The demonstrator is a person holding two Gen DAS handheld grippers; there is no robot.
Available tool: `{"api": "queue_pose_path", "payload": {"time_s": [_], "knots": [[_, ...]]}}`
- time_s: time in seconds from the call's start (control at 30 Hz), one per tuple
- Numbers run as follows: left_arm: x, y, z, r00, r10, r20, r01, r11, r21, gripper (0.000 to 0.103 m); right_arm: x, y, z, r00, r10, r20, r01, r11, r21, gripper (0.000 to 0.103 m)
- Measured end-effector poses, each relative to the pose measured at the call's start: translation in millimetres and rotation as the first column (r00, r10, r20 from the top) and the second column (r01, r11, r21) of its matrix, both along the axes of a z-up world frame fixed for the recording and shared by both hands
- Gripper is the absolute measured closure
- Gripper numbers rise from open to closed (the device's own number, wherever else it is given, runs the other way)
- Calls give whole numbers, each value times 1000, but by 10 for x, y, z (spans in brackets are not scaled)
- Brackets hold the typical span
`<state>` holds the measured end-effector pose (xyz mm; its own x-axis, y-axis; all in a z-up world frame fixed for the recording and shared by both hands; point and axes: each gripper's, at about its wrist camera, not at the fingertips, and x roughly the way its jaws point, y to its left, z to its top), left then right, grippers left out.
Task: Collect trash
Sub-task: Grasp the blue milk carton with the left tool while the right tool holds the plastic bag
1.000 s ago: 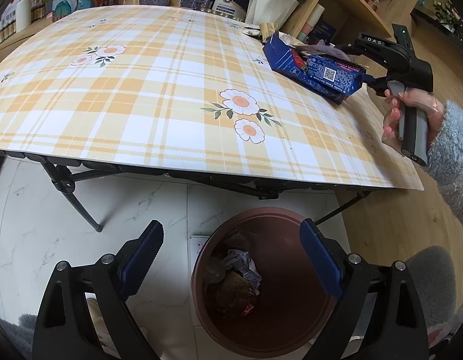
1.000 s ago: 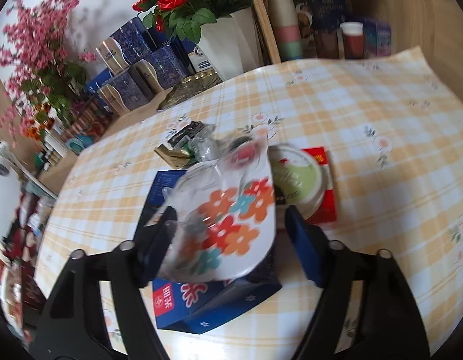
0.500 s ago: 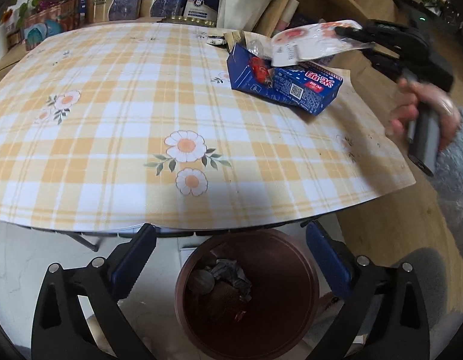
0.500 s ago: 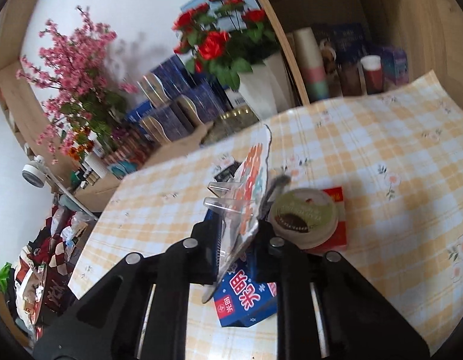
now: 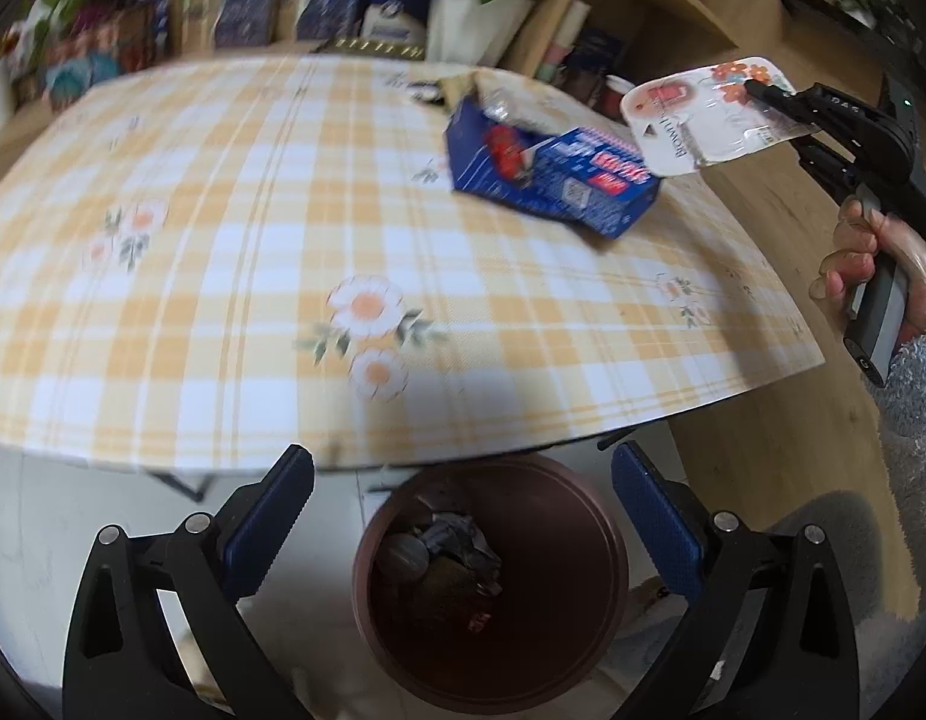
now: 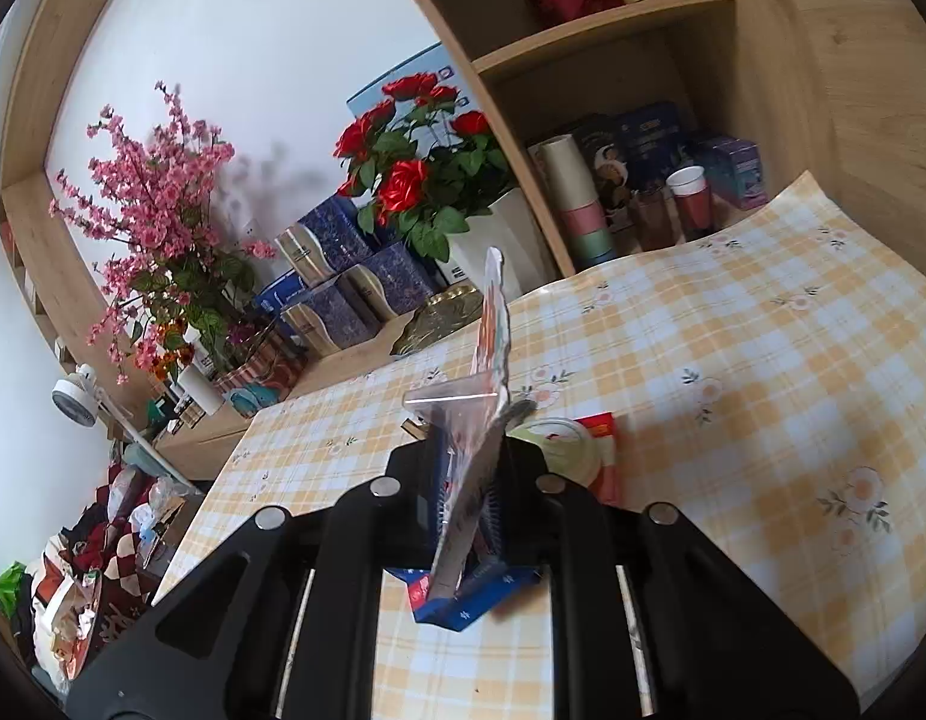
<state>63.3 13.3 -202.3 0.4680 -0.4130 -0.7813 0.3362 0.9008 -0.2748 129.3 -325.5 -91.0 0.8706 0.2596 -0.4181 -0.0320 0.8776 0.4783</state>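
Note:
My right gripper (image 6: 472, 456) is shut on a flat clear plastic package with a flower print (image 6: 493, 324), holding it edge-on above the table. In the left wrist view that package (image 5: 697, 114) hangs in the air past the table's right end, held by the right gripper (image 5: 763, 90) in a person's hand (image 5: 865, 264). An opened blue box (image 5: 559, 186) lies on the checked tablecloth (image 5: 222, 240). A round white-green lid (image 6: 559, 444) rests on a red packet (image 6: 601, 432). My left gripper (image 5: 463, 462) stands open and empty above a brown bin (image 5: 613, 540) holding crumpled trash.
Blue gift boxes (image 6: 354, 300), a white pot of red roses (image 6: 511, 240) and pink blossoms (image 6: 156, 210) line the table's far side. A wooden shelf (image 6: 643, 18) with paper cups (image 6: 577, 198) stands behind. Table legs (image 5: 180, 483) stand left of the bin.
The right gripper closed on the flower-print package and lifted it off the blue box, carrying it up and right. My left gripper rose, bringing more of the table into view.

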Motion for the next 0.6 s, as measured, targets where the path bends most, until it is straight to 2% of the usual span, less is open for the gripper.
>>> {"api": "queue_pose_path", "payload": {"time_s": [0.17,0.33,0.53,0.6], "knots": [[222,-322,247,988,-128,84,128,992,1,6,-254,-96,95,999,-34,42,35,999,-4,88],[723,-792,506,944,-266,194,271,963,3,6,-432,-221,139,998,-44,40,44,999,1,88],[1356,-1333,527,892,-401,210,402,915,39,6,-563,-335,45,997,-78,-3,77,996,-32,88],[1534,-1489,405,883,-446,149,444,895,50,6,-611,-403,-1,995,-98,-14,97,995,-23,88]]}}
